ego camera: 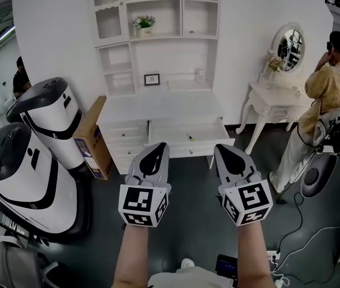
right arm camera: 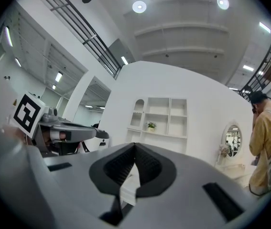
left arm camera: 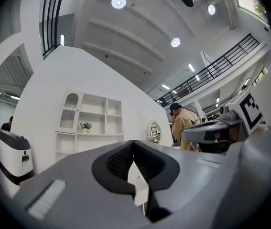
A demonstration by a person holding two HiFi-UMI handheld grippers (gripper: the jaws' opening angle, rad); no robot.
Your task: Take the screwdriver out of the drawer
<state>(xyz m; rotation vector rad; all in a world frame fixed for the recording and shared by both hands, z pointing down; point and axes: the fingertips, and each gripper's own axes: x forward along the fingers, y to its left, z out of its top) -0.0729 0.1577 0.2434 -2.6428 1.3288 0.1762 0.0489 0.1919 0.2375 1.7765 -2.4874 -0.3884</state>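
Note:
In the head view a white desk with a shelf unit stands against the wall, and its upper right drawer is pulled open. A small screwdriver with a yellowish handle lies inside on the drawer floor. My left gripper and right gripper are held side by side in front of the desk, short of the drawer, pointing at it. Both are shut with nothing between the jaws. In the left gripper view the left gripper shows closed tips; so does the right gripper in its own view.
Two large white and black robots stand at the left, and a cardboard box leans against the desk's side. A person sits at a white dressing table with a mirror on the right. Cables run across the dark floor.

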